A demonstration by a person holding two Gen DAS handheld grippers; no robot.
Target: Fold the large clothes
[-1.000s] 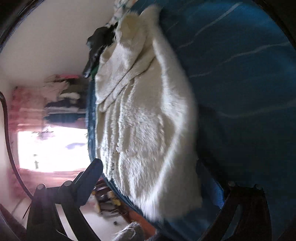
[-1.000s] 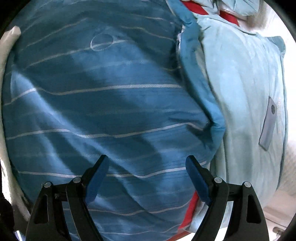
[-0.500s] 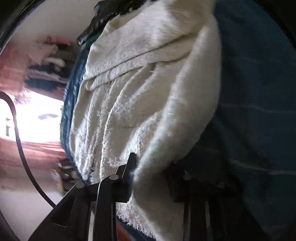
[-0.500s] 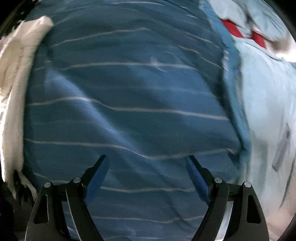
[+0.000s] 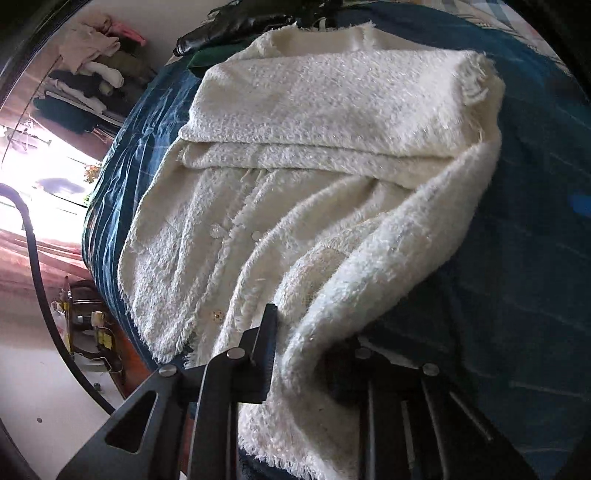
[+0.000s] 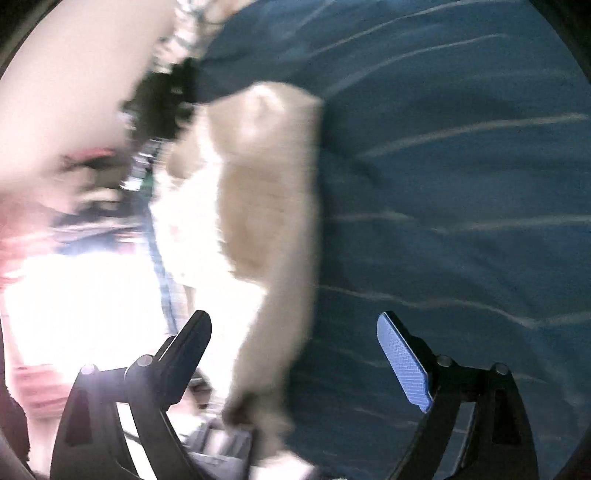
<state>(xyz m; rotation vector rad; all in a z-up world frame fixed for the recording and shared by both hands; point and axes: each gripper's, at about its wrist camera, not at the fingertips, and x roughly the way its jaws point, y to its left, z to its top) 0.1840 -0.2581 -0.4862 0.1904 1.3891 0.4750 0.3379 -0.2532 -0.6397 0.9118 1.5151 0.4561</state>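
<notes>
A cream fuzzy knit jacket (image 5: 295, 206) lies on a blue striped bedspread (image 5: 535, 258), its upper part folded across itself. My left gripper (image 5: 306, 354) is shut on the jacket's near right hem edge and holds that edge lifted. In the right wrist view the picture is blurred: the jacket (image 6: 258, 192) shows left of centre on the bedspread (image 6: 461, 184). My right gripper (image 6: 295, 343) is open and empty, with the jacket's edge between and beyond its fingers.
Dark clothes (image 5: 236, 26) lie at the far end of the bed. A rack of clothes (image 5: 88, 74) and a bright window (image 5: 40, 184) stand to the left. Small clutter (image 5: 85, 317) sits on the floor beside the bed.
My left gripper reached the jacket's near edge, closed on it and lifted it. My right gripper swung left from the light blue quilt towards the jacket, still open.
</notes>
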